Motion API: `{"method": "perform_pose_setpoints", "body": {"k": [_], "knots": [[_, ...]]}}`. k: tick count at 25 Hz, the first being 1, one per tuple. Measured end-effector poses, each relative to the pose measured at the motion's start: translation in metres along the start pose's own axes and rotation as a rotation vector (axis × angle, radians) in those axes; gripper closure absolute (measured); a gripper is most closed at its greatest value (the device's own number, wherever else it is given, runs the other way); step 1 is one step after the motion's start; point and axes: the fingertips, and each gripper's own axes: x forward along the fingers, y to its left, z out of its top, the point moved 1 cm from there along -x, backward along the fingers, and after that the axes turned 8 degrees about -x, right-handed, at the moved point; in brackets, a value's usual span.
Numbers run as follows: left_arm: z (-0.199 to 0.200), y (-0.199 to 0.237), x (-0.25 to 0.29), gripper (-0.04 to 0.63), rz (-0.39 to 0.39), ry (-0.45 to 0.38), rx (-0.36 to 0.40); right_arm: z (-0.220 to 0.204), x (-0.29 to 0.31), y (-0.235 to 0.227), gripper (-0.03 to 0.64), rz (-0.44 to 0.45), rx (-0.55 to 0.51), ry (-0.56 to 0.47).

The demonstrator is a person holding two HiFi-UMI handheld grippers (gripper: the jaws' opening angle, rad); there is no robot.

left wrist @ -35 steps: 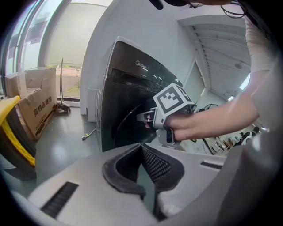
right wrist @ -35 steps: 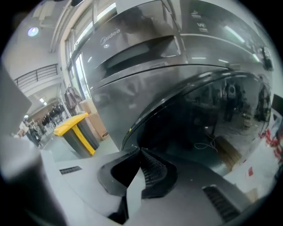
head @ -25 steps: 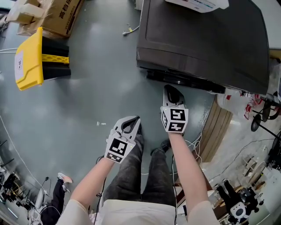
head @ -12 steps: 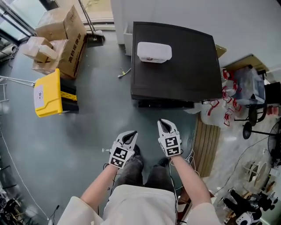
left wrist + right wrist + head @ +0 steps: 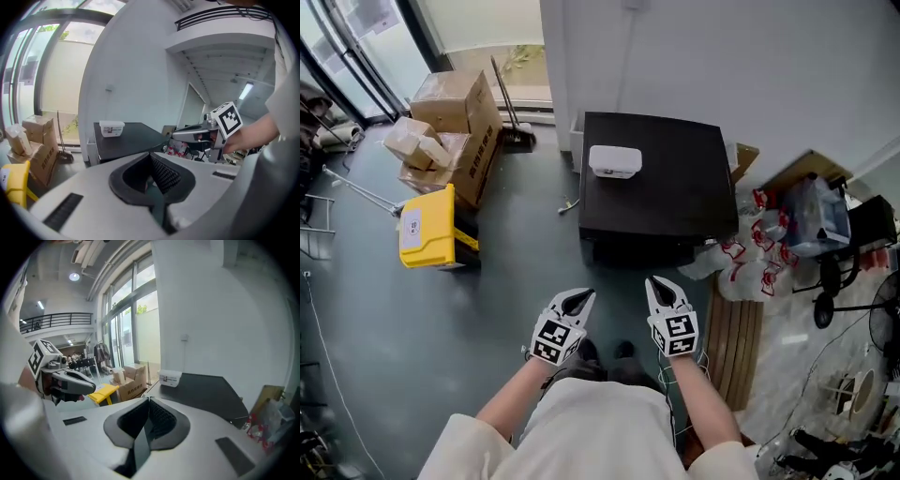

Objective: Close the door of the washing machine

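Ahead of the person, in the head view, the dark box-shaped washing machine stands by the far wall, its door hidden from above. The left gripper and right gripper hover near, clear of it. In the left gripper view the jaws are pressed together, empty. The right gripper view shows the same. A lower look at the front would likely confirm the latch.

The body I'm steering
I see a cream short-sleeved shirt; the left gripper and right gripper are white shells with black ribbed pads; each bears a black-and-white marker cube.
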Motion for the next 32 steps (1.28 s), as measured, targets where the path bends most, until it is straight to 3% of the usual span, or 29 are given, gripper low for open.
{"method": "perform_pose_setpoints", "body": {"k": [8,17,21,32], "knots": [[0.062,-0.047,-0.046,0.588,0.059,-0.115,-0.009,0.057,-0.08,-0.022,0.586,-0.001,-0.058,-0.098],[0.112,-0.085,-0.094,0.588,0.114,-0.202,0.062,0.096,-0.155,-0.039,0.586,0.009,-0.096,-0.171],[0.121,-0.094,-0.108,0.588,0.128,-0.224,0.097,0.105,-0.177,-0.04,0.586,0.007,-0.119,-0.205],[0.125,-0.093,-0.111,0.588,0.143,-0.245,0.069,0.115,-0.189,-0.047,0.588,-0.019,-0.07,-0.252]]}}
